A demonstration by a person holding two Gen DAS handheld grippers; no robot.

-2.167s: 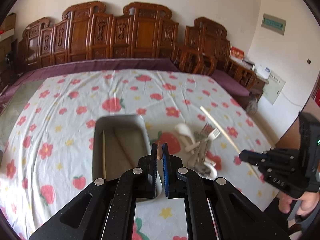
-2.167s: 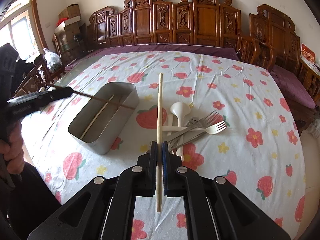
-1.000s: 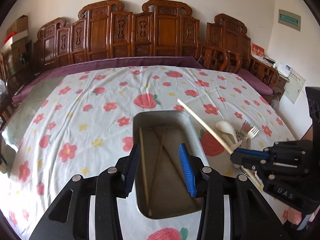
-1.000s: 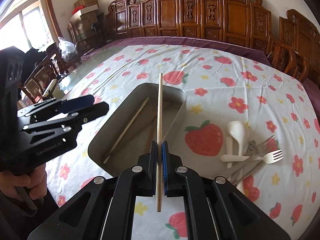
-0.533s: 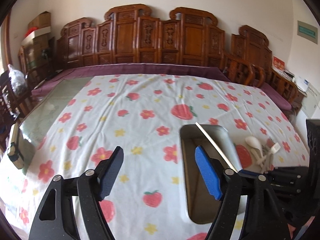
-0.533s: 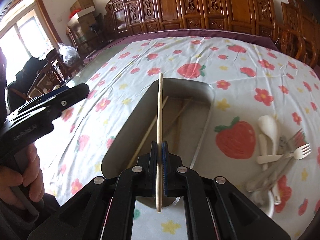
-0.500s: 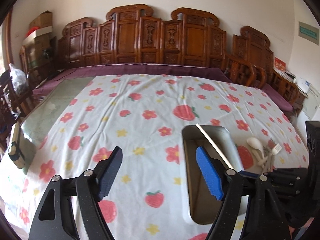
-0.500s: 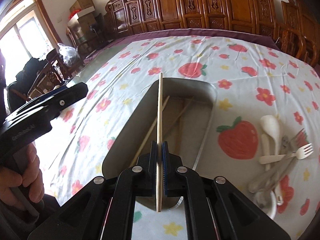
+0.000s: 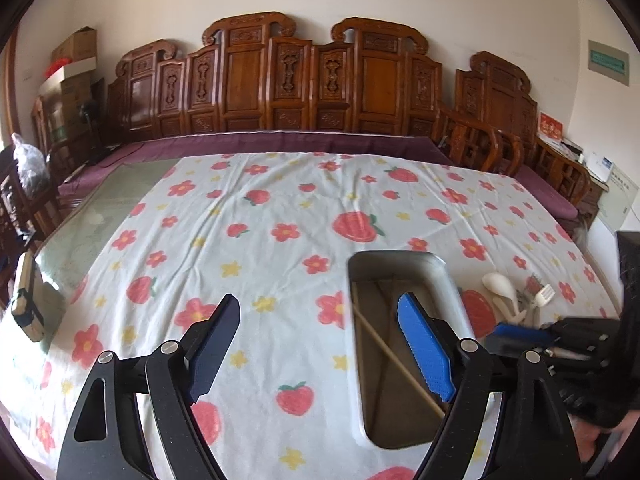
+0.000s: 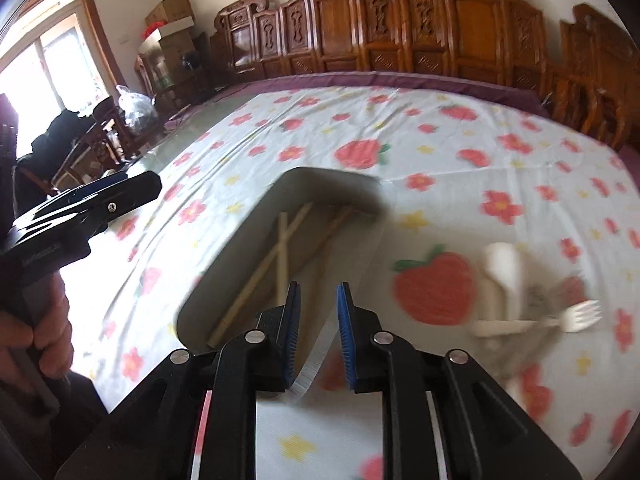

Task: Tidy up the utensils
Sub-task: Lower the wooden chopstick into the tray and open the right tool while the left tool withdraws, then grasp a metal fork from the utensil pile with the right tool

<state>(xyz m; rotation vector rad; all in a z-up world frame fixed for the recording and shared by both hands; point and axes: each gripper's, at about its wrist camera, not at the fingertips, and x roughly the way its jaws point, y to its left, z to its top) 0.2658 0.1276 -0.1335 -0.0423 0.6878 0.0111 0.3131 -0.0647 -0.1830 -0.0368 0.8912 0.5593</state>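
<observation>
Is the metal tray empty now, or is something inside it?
Not empty. The metal tray holds several wooden chopsticks lying crossed on its bottom; the spoons and forks are outside, on the tablecloth.

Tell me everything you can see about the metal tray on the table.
The metal tray is a dull grey, rectangular, deep-walled pan with rounded corners and a rolled rim, likely steel. It sits flat on the flowered tablecloth, left of the spoon-and-fork pile. Several wooden chopsticks lie inside, some crossing, their ends against its walls. The right gripper, jaws opening and empty, hovers over its near end.
</observation>
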